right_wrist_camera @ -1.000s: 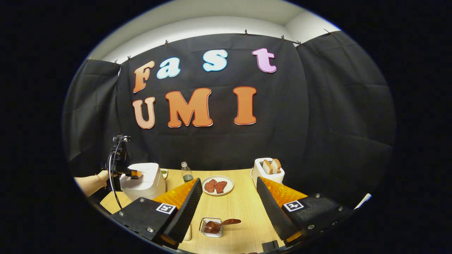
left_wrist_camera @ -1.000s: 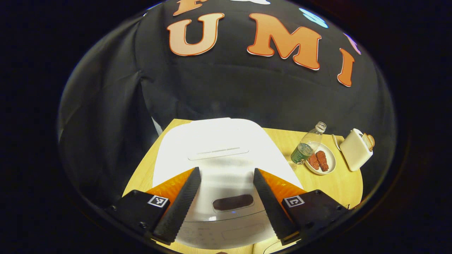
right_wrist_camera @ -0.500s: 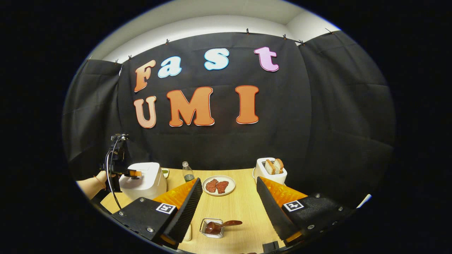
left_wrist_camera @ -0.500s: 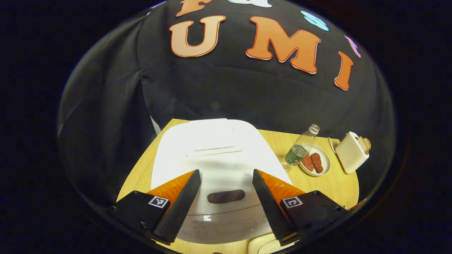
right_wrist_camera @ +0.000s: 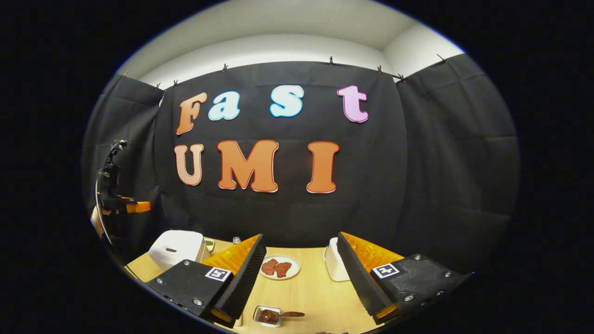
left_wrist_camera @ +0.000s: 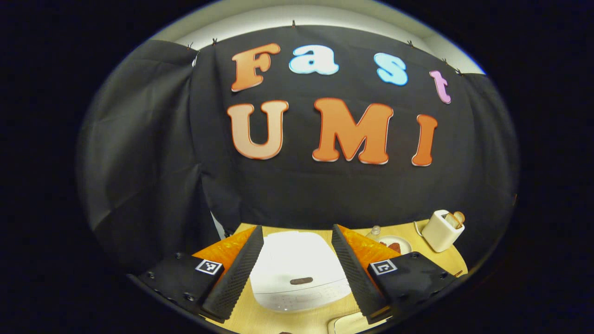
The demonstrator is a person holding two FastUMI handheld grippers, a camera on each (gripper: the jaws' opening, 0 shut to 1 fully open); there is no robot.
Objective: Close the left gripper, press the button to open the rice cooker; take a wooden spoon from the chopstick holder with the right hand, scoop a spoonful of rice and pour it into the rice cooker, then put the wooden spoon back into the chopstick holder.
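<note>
Our left tongs [left_wrist_camera: 297, 260] have lifted well back from the rice cooker [left_wrist_camera: 297, 271], whose lid looks still shut on the table [left_wrist_camera: 278, 320], so we judge the button press not yet made. They hang high over it with jaws wide and empty. Our right tongs [right_wrist_camera: 299, 273] are wide too, above what may be the wooden spoon [right_wrist_camera: 278, 315] in its holder.

The left gripper [left_wrist_camera: 297, 241] has pulled up and back from the rice cooker [left_wrist_camera: 299, 269], which now sits smaller and lower between its spread fingers, lid down as before. In the right gripper view that gripper [right_wrist_camera: 125, 206] now hangs well above the cooker. The right gripper [right_wrist_camera: 299, 253] has tilted upward too, its fingers now half covering the toaster [right_wrist_camera: 335, 266].
</note>
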